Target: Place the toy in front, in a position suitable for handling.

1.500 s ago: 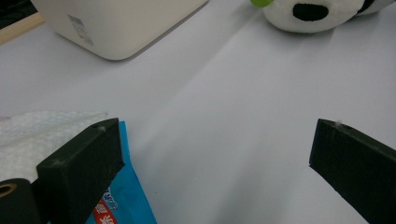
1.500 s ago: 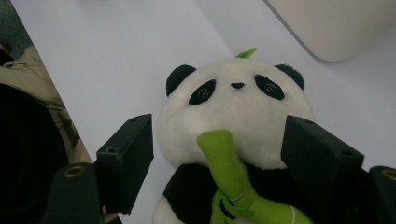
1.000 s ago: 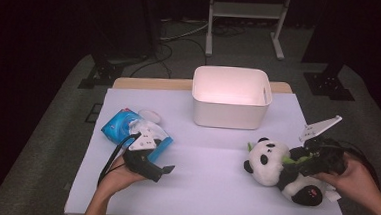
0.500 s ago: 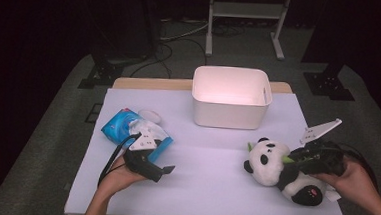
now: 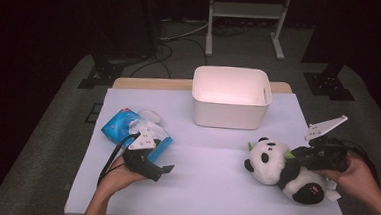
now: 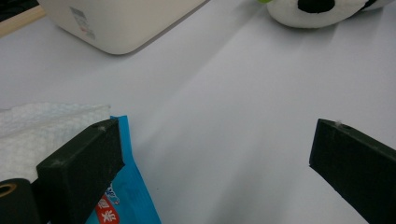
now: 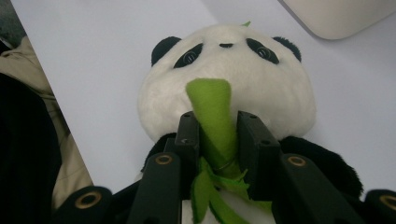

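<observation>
Plush panda (image 5: pixel 275 165) lies on the table (image 5: pixel 208 189), just front-right of the white bin (image 5: pixel 231 97). R gripper (image 7: pixel 217 135) jaws have just been closing, now pinched on its green bamboo (image 7: pixel 212 112). Soft, light, floppy, so the body will likely sag; torso grip probably safer. L gripper (image 5: pixel 162 170) jaws wide apart, holding nothing, by the blue wipes pack (image 5: pixel 122 128), well left of bin.

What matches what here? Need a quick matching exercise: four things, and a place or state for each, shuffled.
Things:
1. right gripper
2. left gripper
3. white bin
4. blue packet

States or places:
a. at the far middle of the table, empty as far as the high view shows
b. jaws wide apart, nothing between them
c. lying at the table's left side, partly under a gripper
d. jaws just been closing, now pinching the green felt stalk of the plush panda

Pairs: 1-d, 2-b, 3-a, 4-c
</observation>
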The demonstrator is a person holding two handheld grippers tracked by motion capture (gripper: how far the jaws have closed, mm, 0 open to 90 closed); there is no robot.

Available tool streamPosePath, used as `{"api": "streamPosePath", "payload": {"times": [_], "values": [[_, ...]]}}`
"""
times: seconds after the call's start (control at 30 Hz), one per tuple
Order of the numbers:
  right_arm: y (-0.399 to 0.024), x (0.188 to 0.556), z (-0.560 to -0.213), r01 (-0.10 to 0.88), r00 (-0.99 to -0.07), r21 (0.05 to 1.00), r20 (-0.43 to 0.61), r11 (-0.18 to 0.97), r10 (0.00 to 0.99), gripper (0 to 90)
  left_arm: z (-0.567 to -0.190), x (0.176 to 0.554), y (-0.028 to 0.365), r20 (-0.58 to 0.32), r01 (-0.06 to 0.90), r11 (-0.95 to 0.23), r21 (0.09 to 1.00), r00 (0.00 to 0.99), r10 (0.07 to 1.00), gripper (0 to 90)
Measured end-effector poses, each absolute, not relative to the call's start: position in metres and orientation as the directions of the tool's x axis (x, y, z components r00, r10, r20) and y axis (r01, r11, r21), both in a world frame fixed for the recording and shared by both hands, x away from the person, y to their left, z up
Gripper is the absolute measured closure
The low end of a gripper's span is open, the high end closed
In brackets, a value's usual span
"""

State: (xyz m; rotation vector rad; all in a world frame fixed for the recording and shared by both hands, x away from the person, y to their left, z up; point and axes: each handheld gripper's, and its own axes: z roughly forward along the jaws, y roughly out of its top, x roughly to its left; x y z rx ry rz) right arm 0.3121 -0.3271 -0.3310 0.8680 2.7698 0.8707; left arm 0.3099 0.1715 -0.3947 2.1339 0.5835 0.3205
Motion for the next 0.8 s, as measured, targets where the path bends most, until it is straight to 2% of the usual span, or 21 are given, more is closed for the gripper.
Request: {"api": "streamPosePath", "payload": {"times": [0.5, 0.8], "values": [[-0.341, 0.324, -0.322, 0.468, -0.844, 0.601, 0.088, 0.648, 0.528, 74.0, -0.394, 0.31, 0.173, 0.012, 0.294, -0.501, 0.814, 0.853, 0.522, 2.2], [-0.331, 0.325, -0.31, 0.426, -0.872, 0.623, 0.089, 0.656, 0.481, 74.1, -0.394, 0.31, 0.174, 0.011, 0.296, -0.499, 0.814, 0.851, 0.524, 2.2]]}}
